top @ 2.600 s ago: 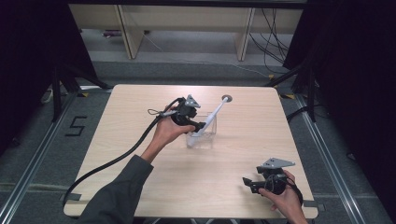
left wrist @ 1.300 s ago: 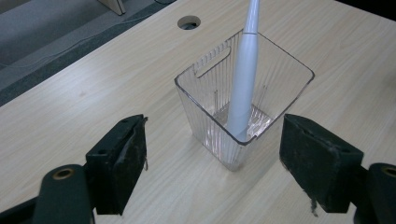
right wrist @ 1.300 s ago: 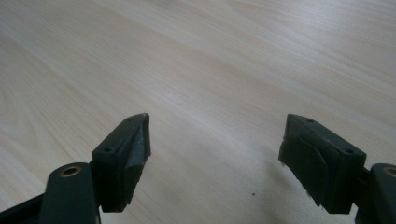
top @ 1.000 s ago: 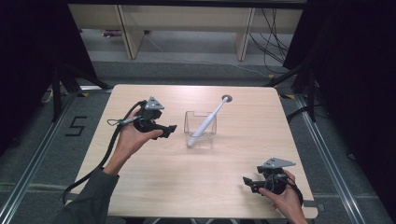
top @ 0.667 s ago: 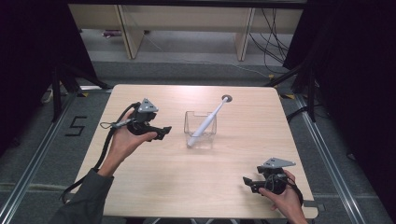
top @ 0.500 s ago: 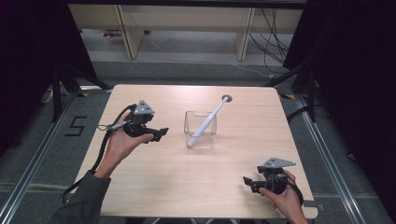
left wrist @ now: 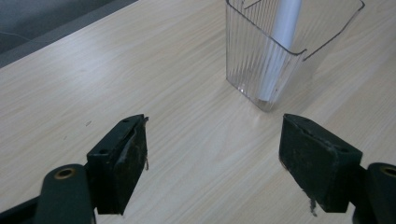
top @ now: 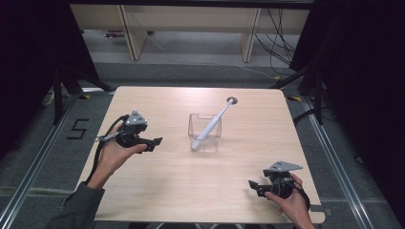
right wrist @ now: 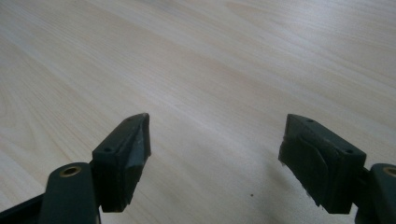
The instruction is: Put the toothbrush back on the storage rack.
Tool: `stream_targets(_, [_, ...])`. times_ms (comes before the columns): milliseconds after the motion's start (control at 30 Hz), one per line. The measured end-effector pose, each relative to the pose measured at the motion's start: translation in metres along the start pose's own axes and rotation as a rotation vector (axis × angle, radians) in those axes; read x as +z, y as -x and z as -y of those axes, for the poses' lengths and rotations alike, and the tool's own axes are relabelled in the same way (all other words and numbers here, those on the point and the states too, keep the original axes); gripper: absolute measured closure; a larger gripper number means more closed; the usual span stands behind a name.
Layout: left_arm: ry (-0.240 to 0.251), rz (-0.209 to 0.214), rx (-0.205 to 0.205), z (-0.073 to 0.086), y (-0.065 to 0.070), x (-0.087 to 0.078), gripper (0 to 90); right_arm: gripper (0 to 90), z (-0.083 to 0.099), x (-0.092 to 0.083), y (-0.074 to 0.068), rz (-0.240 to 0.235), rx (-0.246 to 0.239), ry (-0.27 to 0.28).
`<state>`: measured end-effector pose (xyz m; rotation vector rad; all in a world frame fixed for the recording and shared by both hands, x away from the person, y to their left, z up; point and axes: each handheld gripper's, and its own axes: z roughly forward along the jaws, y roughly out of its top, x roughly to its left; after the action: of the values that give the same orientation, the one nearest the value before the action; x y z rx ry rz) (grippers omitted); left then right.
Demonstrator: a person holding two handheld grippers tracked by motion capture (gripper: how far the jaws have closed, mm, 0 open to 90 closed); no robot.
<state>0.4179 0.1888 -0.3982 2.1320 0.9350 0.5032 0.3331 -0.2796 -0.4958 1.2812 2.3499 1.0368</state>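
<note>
A clear ribbed plastic cup (top: 204, 132) stands near the middle of the wooden table (top: 191, 186). A white electric toothbrush (top: 213, 125) leans in it, head up and toward the far right. In the left gripper view the cup (left wrist: 268, 56) and the toothbrush handle (left wrist: 280, 42) sit ahead and to the right. My left gripper (top: 155, 142) hovers left of the cup, open and empty, and its jaws (left wrist: 215, 163) stand wide. My right gripper (top: 252, 185) rests near the front right edge, also open over bare wood (right wrist: 215, 158).
A small round hole (top: 231, 100) lies in the tabletop at the far right of the cup. Wooden shelving legs (top: 129, 33) and cables (top: 277, 28) stand beyond the far edge. Metal floor rails (top: 344, 157) run along both sides.
My left gripper has drawn back from the cup toward the left and nearer the front, sinking a little, with its jaws still open. The toothbrush stays in the cup. The right gripper has not moved.
</note>
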Motion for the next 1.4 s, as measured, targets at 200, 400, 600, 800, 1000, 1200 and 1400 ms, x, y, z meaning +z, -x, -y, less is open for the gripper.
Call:
stream_targets(200, [-0.02,0.014,0.017,0.012,0.003,0.002,21.2,24.5,0.0,0.0,-0.002,-0.013,0.016,0.003])
stream_targets(400, [-0.015,0.023,0.031,0.018,0.008,0.002,20.3,24.5,0.0,0.0,-0.002,-0.013,0.024,0.006])
stream_targets(600, [-0.016,0.035,0.037,0.023,0.012,0.001,17.4,24.5,0.0,0.0,-0.001,-0.013,0.022,0.009])
stream_targets(800, [-0.005,0.04,0.028,0.031,0.015,0.0,16.5,24.4,0.0,0.0,-0.002,-0.013,0.022,0.01])
stream_targets(1000, [-0.014,0.054,0.028,0.039,0.017,0.0,16.6,24.4,0.0,0.0,-0.001,-0.016,0.019,0.011])
stream_targets(1200, [-0.023,0.054,0.032,0.047,0.018,-0.003,16.6,24.4,0.0,0.0,-0.001,-0.016,0.019,0.01])
stream_targets(1400, [-0.02,0.058,0.035,0.054,0.023,-0.008,16.6,24.5,0.0,0.0,-0.001,-0.014,0.018,0.009])
